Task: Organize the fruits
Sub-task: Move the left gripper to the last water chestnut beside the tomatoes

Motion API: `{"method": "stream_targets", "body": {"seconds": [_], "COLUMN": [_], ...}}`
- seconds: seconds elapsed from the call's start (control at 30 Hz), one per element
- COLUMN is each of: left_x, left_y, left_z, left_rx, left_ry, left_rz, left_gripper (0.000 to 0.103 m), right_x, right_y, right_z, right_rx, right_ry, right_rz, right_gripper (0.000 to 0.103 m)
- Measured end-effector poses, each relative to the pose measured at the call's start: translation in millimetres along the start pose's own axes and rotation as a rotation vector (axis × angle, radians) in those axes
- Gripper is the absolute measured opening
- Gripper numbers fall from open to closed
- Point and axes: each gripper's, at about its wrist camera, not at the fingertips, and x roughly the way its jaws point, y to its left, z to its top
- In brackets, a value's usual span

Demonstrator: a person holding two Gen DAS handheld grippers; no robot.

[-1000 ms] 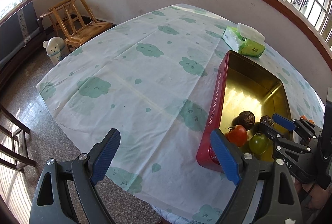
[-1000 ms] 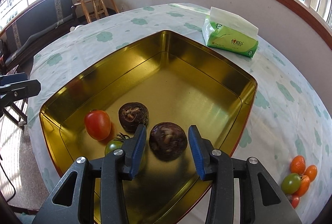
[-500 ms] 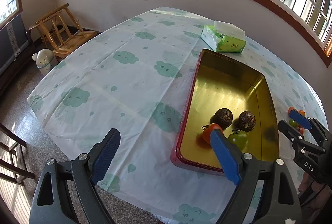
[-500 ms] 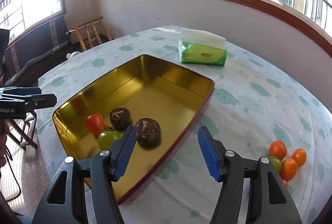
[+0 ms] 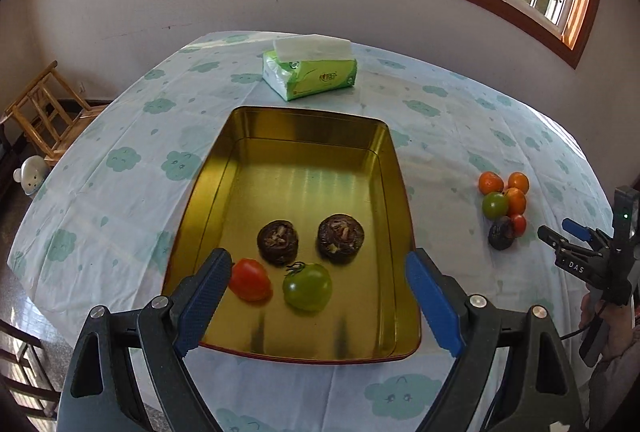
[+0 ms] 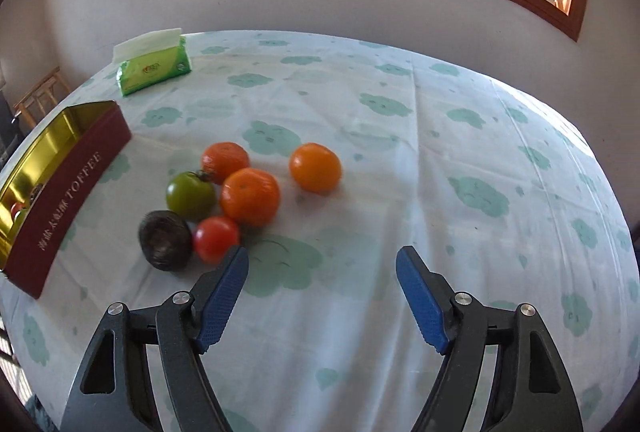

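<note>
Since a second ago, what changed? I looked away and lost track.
The right tool let go of a dark fruit in the tin, its jaws opening, and swung over to the loose fruit pile. The tin's four fruits and the open left tool are unchanged.

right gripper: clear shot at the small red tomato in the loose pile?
Probably yes. The right gripper is open and empty, and the red tomato sits at the pile's near edge, nothing between; the dark fruit crowds one side.
</note>
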Motion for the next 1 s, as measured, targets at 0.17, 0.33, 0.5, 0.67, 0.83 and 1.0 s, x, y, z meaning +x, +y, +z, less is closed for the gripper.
{"method": "stream_targets", "body": {"seconds": [0.17, 0.33, 0.5, 0.67, 0.83, 1.0], "left_x": [14.7, 30.8, 49.1, 69.3, 87.5, 99.7], "left_y": [-53.9, -98.0, -129.9, -155.4, -173.6, -183.4], "left_z": [2.0, -0.8, -4.3, -6.7, -7.4, -6.4], "left_rx": [0.092, 0.162, 0.213, 0.265, 0.302, 0.327], "left_ry": [0.021, 0.043, 0.06, 0.066, 0.081, 0.081], "left_rz": [-0.065, -0.107, -0.143, -0.148, -0.171, -0.178], "left_gripper": [0.086, 0.086, 0.086, 0.086, 0.084, 0.074], "right_x": [15.4, 20.3, 24.4, 25.5, 25.4, 25.3], "right_y": [-30.4, -40.5, -38.7, -37.5, -37.3, -37.2], "right_z": [-9.6, -9.1, -7.3, -7.3, -7.4, -7.4], "right_rx": [0.045, 0.072, 0.061, 0.056, 0.056, 0.056], "right_ry": [0.041, 0.037, 0.049, 0.058, 0.057, 0.057], "right_rz": [0.001, -0.004, -0.002, 0.0, 0.0, 0.0], "right_gripper": [0.08, 0.091, 0.098, 0.103, 0.103, 0.103]}}
